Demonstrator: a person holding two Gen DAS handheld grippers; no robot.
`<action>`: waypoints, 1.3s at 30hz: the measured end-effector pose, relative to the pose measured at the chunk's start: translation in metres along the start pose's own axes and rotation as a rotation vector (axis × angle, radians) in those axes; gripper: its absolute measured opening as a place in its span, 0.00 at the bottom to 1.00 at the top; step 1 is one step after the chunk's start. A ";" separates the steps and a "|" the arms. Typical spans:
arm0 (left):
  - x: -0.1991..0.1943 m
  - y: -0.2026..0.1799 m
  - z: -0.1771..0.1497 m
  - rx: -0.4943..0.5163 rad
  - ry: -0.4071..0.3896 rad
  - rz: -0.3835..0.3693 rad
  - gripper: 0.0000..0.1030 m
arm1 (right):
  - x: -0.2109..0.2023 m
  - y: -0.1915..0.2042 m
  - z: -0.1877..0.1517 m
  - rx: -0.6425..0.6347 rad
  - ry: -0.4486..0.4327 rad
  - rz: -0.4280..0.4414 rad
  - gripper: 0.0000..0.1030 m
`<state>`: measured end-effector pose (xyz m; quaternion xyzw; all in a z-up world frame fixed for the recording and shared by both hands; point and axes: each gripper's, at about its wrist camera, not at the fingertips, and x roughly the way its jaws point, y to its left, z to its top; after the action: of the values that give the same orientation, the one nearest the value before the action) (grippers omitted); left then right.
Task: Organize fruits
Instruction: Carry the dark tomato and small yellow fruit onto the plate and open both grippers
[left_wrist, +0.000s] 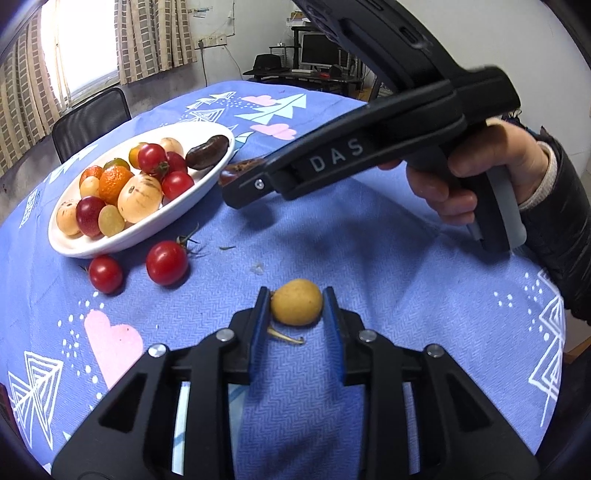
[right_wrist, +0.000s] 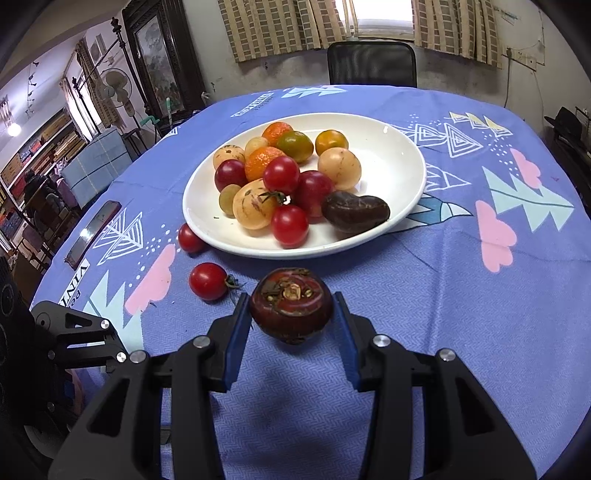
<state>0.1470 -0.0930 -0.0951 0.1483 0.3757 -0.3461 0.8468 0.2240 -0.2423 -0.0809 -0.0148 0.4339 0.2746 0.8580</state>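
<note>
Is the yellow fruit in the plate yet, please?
Out: the yellow fruit lies on the cloth between the open left hand-held gripper, away from the plate.

Black mesh chair (right_wrist: 372, 63) beyond the table, checked curtains (right_wrist: 277, 26) behind.

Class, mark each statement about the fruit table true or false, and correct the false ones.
1. The right gripper holds a dark red fruit above the cloth. True.
2. The left gripper is clamped on a tomato. False: its fingers stand either side of a yellow fruit lying on the cloth, with a gap at the right one.
3. Two tomatoes lie on the cloth beside the plate. True.
4. The plate is empty. False: it holds many fruits.
5. The cloth is plain green. False: it is blue with patterns.
</note>
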 end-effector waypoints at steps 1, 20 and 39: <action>-0.002 0.001 0.000 -0.005 -0.005 -0.002 0.29 | -0.001 0.000 0.000 -0.001 -0.002 0.001 0.43; -0.030 0.109 0.071 -0.233 -0.140 0.244 0.28 | 0.001 -0.028 0.061 0.160 -0.154 -0.032 0.43; 0.014 0.167 0.114 -0.343 -0.142 0.452 0.91 | 0.027 -0.052 0.094 0.215 -0.160 -0.072 0.81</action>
<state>0.3307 -0.0383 -0.0307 0.0582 0.3262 -0.0896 0.9392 0.3313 -0.2494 -0.0536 0.0839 0.3900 0.1959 0.8958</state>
